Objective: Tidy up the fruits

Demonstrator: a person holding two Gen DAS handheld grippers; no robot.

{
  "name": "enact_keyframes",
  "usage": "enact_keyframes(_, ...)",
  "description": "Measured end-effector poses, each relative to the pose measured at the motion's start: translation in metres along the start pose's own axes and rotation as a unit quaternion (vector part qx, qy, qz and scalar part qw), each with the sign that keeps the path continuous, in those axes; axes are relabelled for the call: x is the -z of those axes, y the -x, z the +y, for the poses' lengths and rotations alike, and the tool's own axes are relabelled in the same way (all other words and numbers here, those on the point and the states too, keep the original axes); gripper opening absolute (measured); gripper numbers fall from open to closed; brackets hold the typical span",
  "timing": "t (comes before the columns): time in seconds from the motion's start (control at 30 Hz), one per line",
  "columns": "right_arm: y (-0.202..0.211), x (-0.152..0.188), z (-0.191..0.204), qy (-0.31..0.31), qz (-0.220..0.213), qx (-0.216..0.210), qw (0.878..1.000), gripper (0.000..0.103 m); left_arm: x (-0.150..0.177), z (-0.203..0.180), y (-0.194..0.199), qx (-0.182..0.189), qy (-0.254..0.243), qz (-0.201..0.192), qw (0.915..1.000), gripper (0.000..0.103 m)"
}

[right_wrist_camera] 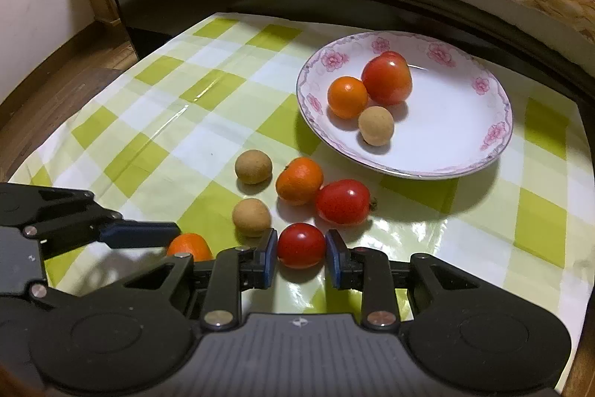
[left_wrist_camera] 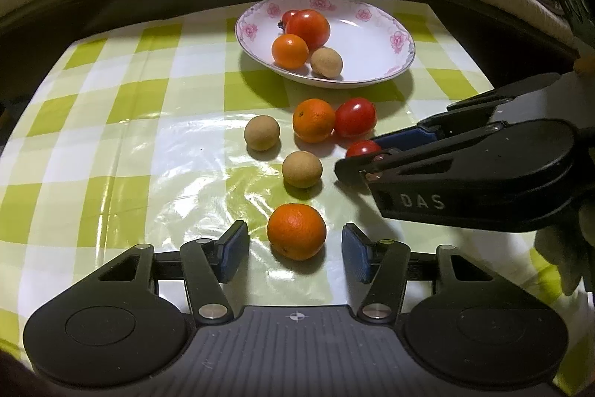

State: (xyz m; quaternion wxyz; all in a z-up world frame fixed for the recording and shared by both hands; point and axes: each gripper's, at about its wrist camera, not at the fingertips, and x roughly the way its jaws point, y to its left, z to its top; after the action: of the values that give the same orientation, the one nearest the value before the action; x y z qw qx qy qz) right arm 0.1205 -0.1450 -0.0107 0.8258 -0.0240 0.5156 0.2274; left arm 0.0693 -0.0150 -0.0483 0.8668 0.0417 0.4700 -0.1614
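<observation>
Glossy green-and-white checked plastic tablecloth (right_wrist_camera: 156,121) lies under your work. Your right gripper (right_wrist_camera: 301,253) has its blue ribbed pads either side of a smooth, round red cherry tomato (right_wrist_camera: 301,245), touching or nearly so; no long axis shows. Your left gripper (left_wrist_camera: 295,250) stands wide open around a dimpled, round orange mandarin (left_wrist_camera: 296,231), pads apart from it. Both fruits sit on your side of the white floral-rimmed ceramic plate (right_wrist_camera: 465,121), well apart from it.

Warm indoor light, glare on glossy tablecloth (left_wrist_camera: 148,144), soft fruit shadows, fisheye-curved dark edges
</observation>
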Motion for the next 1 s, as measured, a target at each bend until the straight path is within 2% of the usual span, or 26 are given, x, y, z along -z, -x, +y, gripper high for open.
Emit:
enact_keyframes(0.17, 0.003, 0.005, -0.002, 0.001, 0.003, 0.000, 1.000, 0.031, -0.001, -0.004, -0.002, -0.004, -0.005, -0.004, 1.0000, 0.058)
enact_keyframes(0.27, 0.005, 0.006, -0.005, 0.000, 0.003, 0.001, 1.000, 0.031, -0.001, -0.005, -0.003, -0.005, -0.007, -0.005, 1.0000, 0.046)
enact_keyframes(0.33, 0.007, 0.007, -0.006, -0.002, 0.001, 0.002, 1.000, 0.031, -0.002, -0.004, -0.002, -0.004, -0.002, -0.004, 1.0000, 0.041)
enact_keyframes(1.0, 0.015, 0.010, -0.011, -0.001, 0.001, 0.015, 1.000, 0.031, -0.007, -0.011, -0.004, 0.000, -0.012, 0.003, 0.9999, 0.041)
